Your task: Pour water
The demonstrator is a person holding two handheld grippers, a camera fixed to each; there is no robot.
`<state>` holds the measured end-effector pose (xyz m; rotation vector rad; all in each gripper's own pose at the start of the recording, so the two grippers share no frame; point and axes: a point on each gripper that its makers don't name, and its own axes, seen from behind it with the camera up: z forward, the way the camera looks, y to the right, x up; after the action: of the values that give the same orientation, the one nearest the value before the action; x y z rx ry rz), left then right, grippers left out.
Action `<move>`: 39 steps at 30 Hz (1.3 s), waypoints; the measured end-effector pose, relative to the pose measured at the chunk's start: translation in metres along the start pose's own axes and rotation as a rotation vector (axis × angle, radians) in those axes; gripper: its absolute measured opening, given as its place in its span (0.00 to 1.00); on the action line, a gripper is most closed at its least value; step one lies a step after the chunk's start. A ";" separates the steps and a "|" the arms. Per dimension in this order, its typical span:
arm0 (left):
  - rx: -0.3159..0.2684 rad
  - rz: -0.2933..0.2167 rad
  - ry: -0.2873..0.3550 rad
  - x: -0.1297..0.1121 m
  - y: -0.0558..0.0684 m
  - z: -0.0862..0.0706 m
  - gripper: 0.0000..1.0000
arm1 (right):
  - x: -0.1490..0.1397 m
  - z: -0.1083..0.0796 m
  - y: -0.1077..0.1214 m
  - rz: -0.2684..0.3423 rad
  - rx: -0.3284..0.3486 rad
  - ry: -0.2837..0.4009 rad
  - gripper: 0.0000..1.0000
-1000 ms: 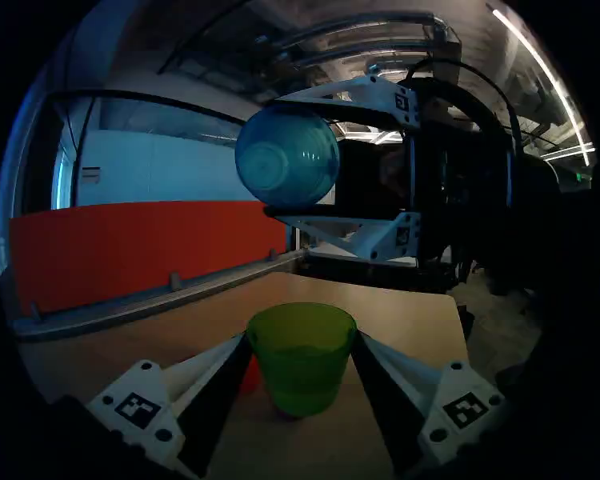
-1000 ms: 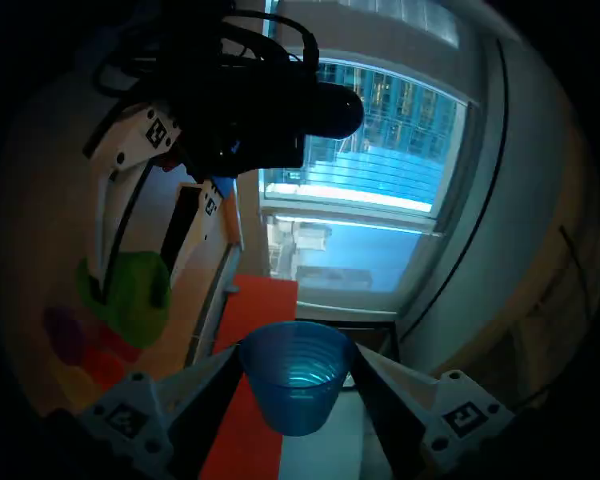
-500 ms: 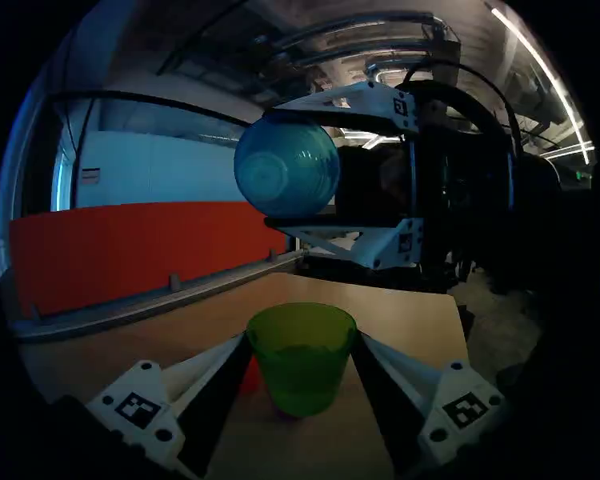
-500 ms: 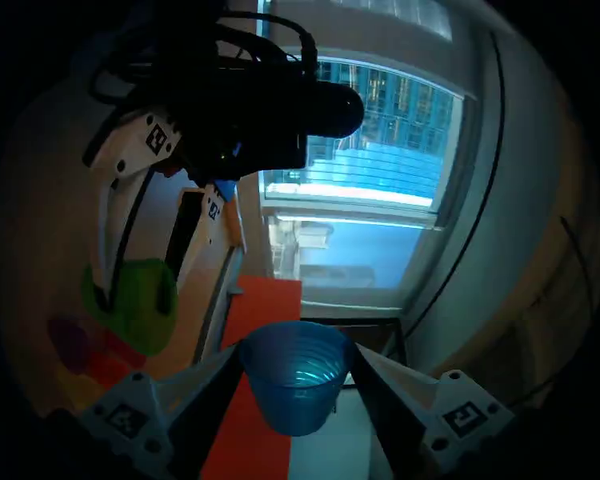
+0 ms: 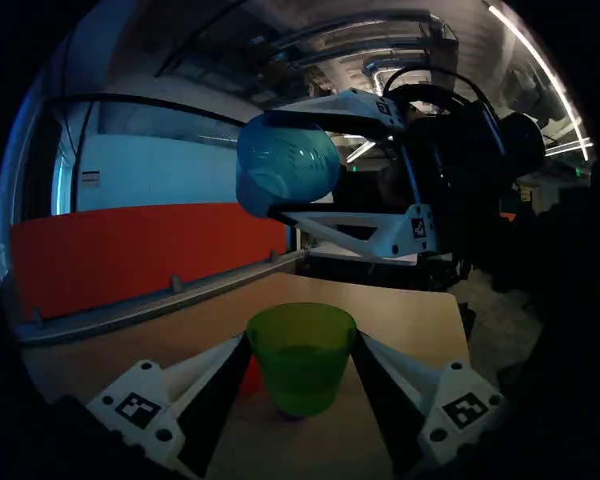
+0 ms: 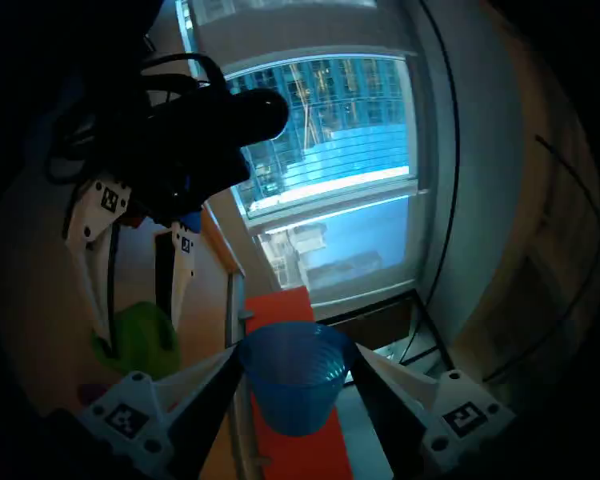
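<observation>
Left hand-held gripper (image 5: 300, 342) clamps green cup (image 5: 302, 364), right hand-held gripper (image 6: 296, 354) blue cup (image 6: 294, 388); tilt slowly, lip directly above green cup.

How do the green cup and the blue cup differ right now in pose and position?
The green cup stands upright, low by the table; the blue cup hangs higher in the air, tipped sideways. The left gripper holds the green cup, the right gripper the blue cup. Both are see-through tapered cups, each gripped between two fingers.
</observation>
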<state>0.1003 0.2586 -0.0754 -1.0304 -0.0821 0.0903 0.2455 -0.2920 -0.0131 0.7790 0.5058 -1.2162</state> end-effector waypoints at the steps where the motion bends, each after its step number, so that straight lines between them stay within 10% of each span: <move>1: 0.000 0.000 0.001 0.000 0.000 0.000 0.86 | 0.001 -0.001 0.001 0.029 -0.002 0.003 0.92; 39: 0.021 0.016 0.006 0.006 -0.005 -0.003 0.86 | 0.029 -0.012 -0.022 1.093 0.118 0.054 0.92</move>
<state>0.1070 0.2544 -0.0728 -1.0108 -0.0677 0.1024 0.2339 -0.3049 -0.0474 0.9895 -0.0012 -0.2057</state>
